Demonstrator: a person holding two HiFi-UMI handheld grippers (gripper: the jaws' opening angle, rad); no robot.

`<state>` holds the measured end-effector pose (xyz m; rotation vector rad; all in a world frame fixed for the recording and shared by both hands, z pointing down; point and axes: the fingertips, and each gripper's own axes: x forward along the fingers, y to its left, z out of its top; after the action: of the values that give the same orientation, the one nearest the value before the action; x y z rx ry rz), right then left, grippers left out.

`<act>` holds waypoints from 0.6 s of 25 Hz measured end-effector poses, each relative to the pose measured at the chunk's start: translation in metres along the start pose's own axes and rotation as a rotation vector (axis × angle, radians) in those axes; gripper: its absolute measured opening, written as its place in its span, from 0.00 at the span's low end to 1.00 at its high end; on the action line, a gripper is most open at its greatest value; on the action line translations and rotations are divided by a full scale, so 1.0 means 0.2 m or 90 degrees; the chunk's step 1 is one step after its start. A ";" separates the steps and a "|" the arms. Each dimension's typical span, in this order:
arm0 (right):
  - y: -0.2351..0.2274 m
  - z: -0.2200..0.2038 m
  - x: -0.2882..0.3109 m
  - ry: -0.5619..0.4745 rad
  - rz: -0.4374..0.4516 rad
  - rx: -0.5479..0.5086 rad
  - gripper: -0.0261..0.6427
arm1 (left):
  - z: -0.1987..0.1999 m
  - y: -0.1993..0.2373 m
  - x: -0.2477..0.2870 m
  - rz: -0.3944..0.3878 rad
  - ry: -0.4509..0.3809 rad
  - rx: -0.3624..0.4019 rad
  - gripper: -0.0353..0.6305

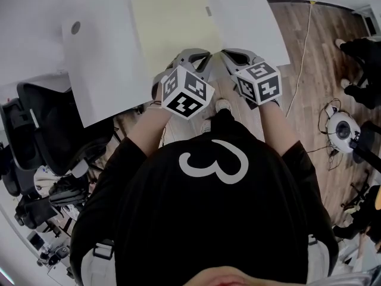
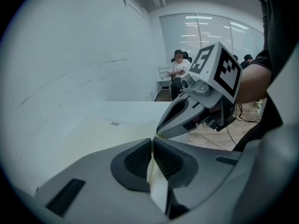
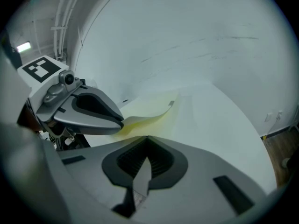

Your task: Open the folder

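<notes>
Yellow folder (image 1: pixel 175 25) near edge shared: left gripper (image 1: pixel 193 59) jaws clamped on top cover (image 3: pixel 149 118), curled upward; right gripper (image 1: pixel 234 57) jaws clamped on lower leaf (image 3: pixel 140 174), likely anchoring it

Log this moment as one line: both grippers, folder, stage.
left gripper: jaws shut on folder edge | right gripper: jaws shut on folder edge | folder: on table, near edge curled up | stage: not yet open

The left gripper (image 2: pixel 152 146) has smooth grey plastic fingers (image 2: pixel 93 181) with dark ribbed pads (image 2: pixel 135 160). Between the pads, the folder (image 1: pixel 172 22) is thin, bendy and matt, like soft plastic or card. Beyond the fingertips, the white table (image 1: pixel 101 64) is smooth. The floor (image 1: pixel 309 46) looks like wood.
</notes>
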<state>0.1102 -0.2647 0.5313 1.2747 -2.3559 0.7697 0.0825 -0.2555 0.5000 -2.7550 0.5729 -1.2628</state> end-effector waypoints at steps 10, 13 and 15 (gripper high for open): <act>0.00 0.00 0.00 0.022 -0.010 -0.036 0.07 | 0.03 0.03 -0.03 0.014 0.003 0.002 0.09; 0.00 0.00 0.01 0.026 -0.009 -0.031 0.07 | 0.03 0.03 -0.04 0.017 0.002 -0.003 0.09; 0.00 -0.01 0.01 0.031 -0.009 -0.032 0.07 | 0.03 0.04 -0.04 0.016 0.003 -0.008 0.09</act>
<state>0.1087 -0.2646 0.5327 1.2366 -2.3114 0.7252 0.0799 -0.2599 0.4884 -2.7464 0.6162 -1.2653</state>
